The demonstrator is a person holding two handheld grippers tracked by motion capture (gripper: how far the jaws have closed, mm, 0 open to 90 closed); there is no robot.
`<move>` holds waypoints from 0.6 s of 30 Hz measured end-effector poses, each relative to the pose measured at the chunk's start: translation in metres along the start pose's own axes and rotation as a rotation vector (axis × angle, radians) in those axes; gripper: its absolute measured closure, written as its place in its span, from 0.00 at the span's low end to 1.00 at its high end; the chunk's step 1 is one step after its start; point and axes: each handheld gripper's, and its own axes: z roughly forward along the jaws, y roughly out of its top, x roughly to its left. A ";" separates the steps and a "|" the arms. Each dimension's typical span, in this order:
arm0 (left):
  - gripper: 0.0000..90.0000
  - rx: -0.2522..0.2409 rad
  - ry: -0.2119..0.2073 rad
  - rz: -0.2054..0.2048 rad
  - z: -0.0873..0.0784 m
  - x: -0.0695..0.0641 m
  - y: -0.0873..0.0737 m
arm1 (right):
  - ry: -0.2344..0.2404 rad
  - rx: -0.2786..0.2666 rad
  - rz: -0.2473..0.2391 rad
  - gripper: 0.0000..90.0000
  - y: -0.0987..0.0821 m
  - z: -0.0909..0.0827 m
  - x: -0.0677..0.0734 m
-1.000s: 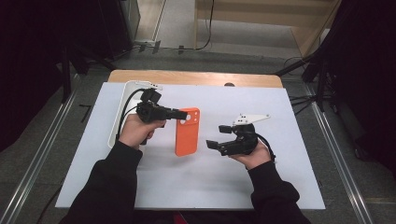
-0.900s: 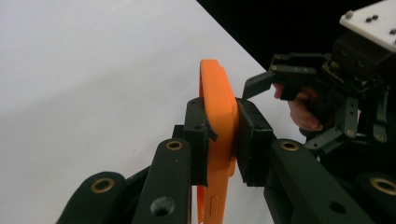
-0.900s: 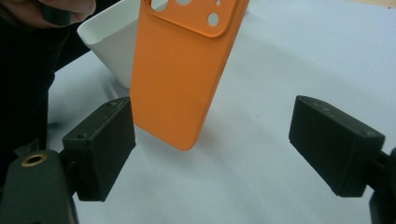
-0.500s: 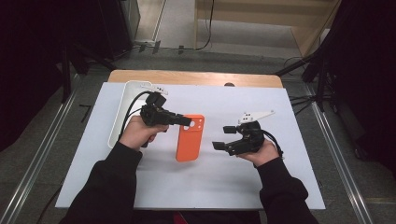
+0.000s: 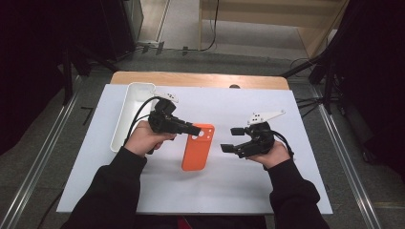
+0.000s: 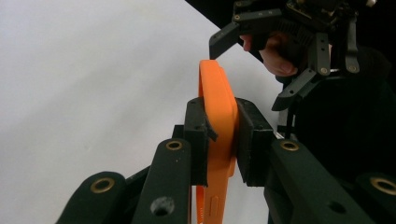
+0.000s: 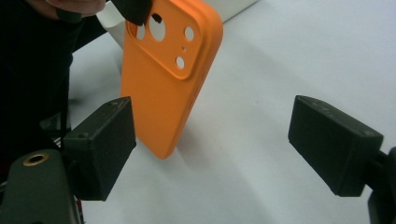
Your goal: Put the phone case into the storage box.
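Flanking orange phone case [image 5: 197, 152]: white tray [image 5: 125, 110], right gripper [image 5: 231, 139].

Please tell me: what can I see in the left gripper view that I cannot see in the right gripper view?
The left gripper view gives the orange phone case edge-on, the pads of the left gripper pressing on both its sides, and the right gripper beyond with its jaws apart. The right gripper view gives the case's back with its camera cut-outs, a corner of the white tray, and open pads with nothing between them. Both share the case and the white table sheet.
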 end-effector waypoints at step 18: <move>0.85 0.053 -0.079 0.002 0.015 -0.006 -0.003 | 0.081 0.015 -0.033 0.16 0.014 -0.002 0.003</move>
